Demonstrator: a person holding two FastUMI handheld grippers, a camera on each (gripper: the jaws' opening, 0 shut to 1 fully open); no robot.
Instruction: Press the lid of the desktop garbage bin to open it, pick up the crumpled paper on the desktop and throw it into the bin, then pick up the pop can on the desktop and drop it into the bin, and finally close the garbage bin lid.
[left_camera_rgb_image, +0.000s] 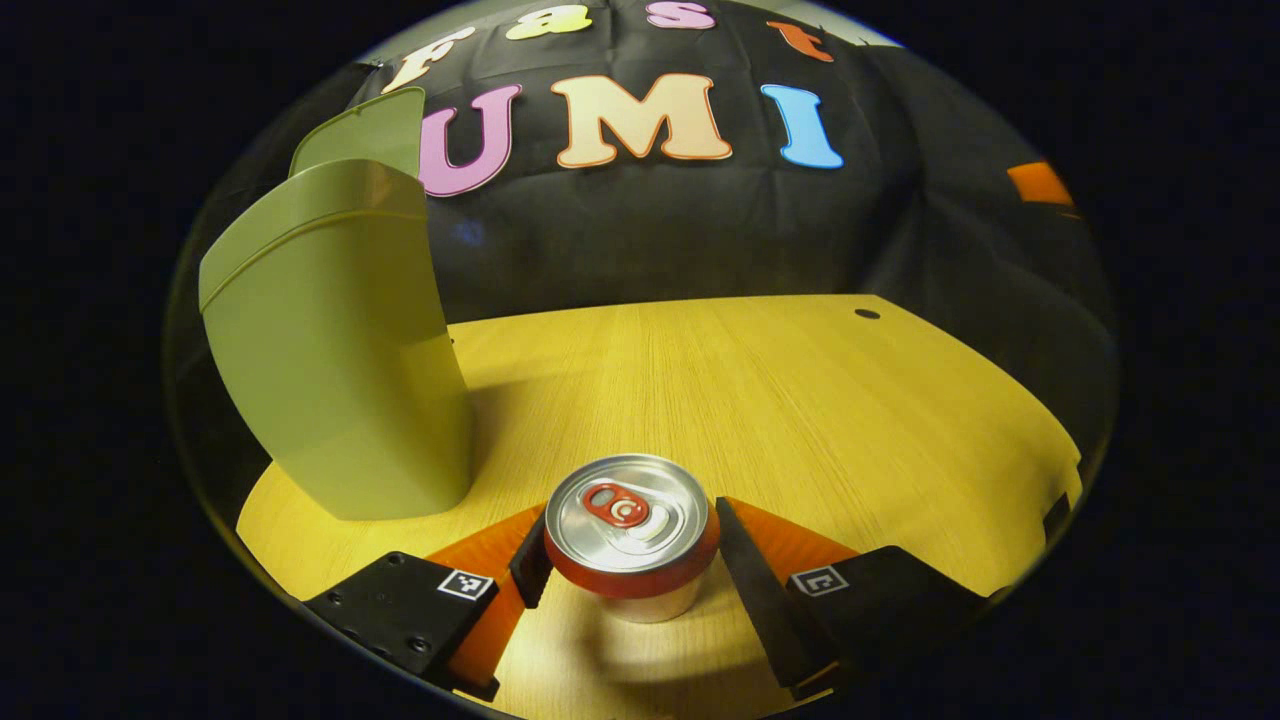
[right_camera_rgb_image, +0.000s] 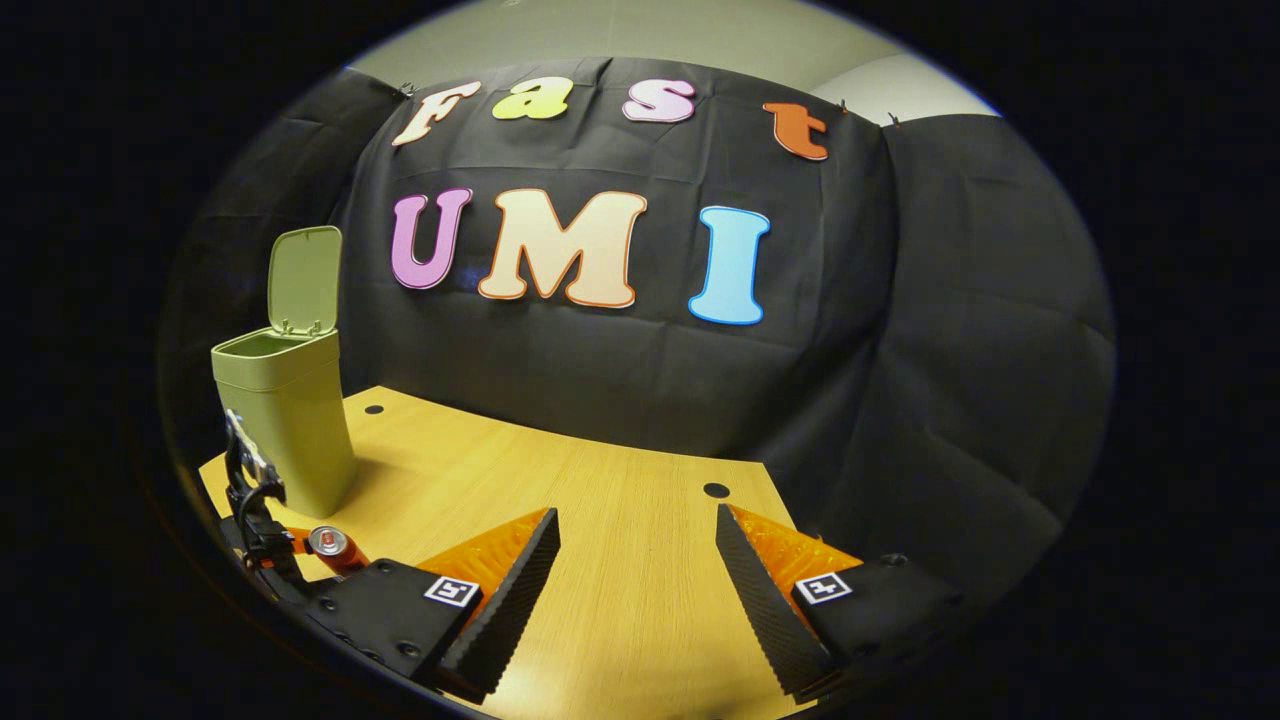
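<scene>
Straddling the upright pop can (left_camera_rgb_image: 631, 530) on the wooden desktop (left_camera_rgb_image: 800, 400), left gripper (left_camera_rgb_image: 630, 560) jaws wide; right gripper (right_camera_rgb_image: 637, 570) wide, empty; bin (left_camera_rgb_image: 330, 350) lid (right_camera_rgb_image: 304, 280) up.

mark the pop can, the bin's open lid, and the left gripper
Red aluminium pop can (left_camera_rgb_image: 628, 515), left gripper view, silver top.
Green plastic bin's open lid (right_camera_rgb_image: 305, 278), right gripper view, inner face.
Left gripper (left_camera_rgb_image: 630, 565), left gripper view, midway between fingertips.

Right claw (right_camera_rgb_image: 637, 575) gapes over bare desk (right_camera_rgb_image: 620, 520) — bin (right_camera_rgb_image: 287, 425) lid (right_camera_rgb_image: 304, 278) up.
</scene>
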